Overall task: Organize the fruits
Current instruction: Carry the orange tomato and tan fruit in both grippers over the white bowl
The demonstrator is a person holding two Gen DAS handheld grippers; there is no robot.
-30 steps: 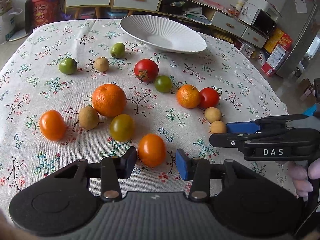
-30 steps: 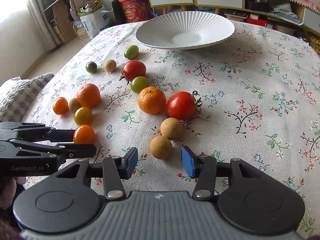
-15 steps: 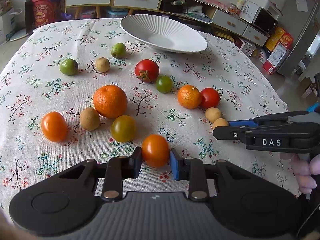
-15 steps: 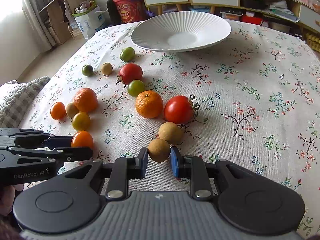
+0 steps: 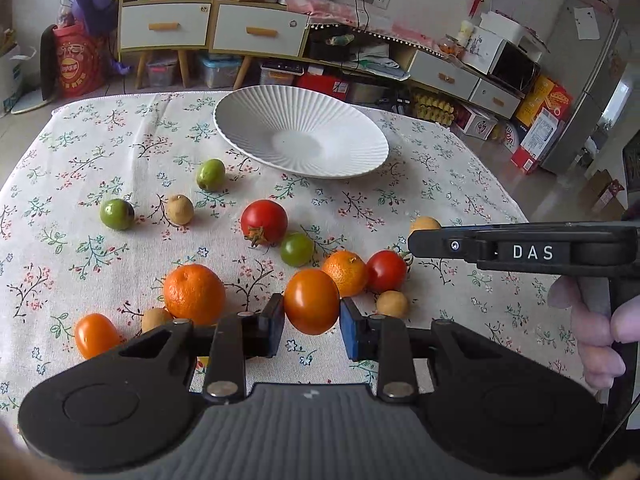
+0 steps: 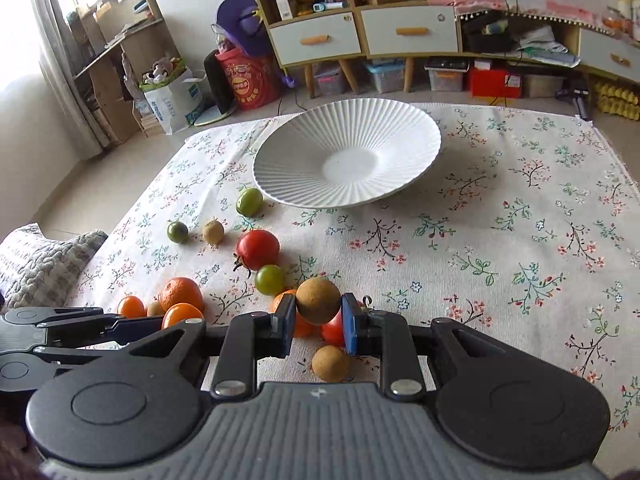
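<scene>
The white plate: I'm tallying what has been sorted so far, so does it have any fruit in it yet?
No, the white plate is bare inside, while the other fruits lie on the tablecloth in front of it.

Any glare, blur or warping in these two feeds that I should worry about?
Right wrist view: window at left is blown out, plate evenly lit. Left wrist view: no glare, soft shadows under fruit. Both: fisheye bends the cabinets; fruit stays sharp.

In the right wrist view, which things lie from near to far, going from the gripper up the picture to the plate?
Brown round fruit on the cloth → brown round fruit held in the right gripper → green tomato → red tomato → white ribbed plate.
</scene>
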